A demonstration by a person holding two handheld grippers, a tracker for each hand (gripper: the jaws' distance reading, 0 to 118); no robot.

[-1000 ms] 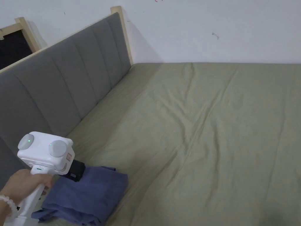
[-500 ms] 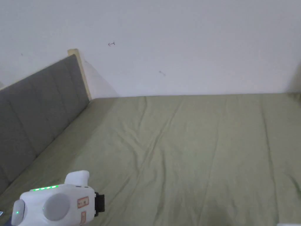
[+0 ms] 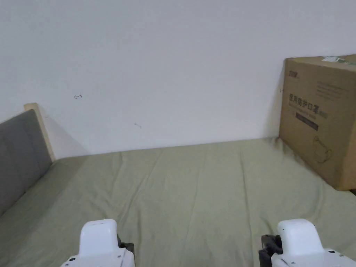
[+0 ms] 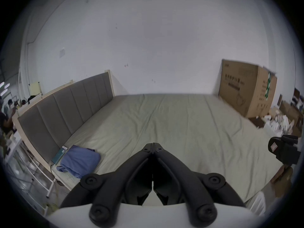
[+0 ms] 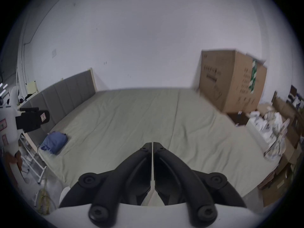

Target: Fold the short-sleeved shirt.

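Observation:
A blue short-sleeved shirt (image 4: 80, 158) lies folded in a bundle at the near left corner of the green bed sheet (image 4: 172, 124), close to the grey headboard; the right gripper view has the shirt (image 5: 54, 141) at its left. My left gripper (image 4: 153, 145) is shut with nothing between its jaws and hangs above the sheet's near edge, well to the right of the shirt. My right gripper (image 5: 152, 144) is likewise shut and empty, over the near edge. In the head view both white gripper bodies, left (image 3: 99, 243) and right (image 3: 300, 243), sit at the bottom edge.
A grey padded headboard (image 3: 17, 153) bounds the bed on the left. A tall cardboard box (image 3: 323, 118) stands at the bed's far right against the white wall. Boxes and clutter (image 5: 276, 132) lie beyond the right edge, and a white rack (image 4: 37, 174) stands beside the left corner.
The head camera swung up and to the right, so the shirt left its view and the cardboard box came in. The left gripper came away from the folded shirt.

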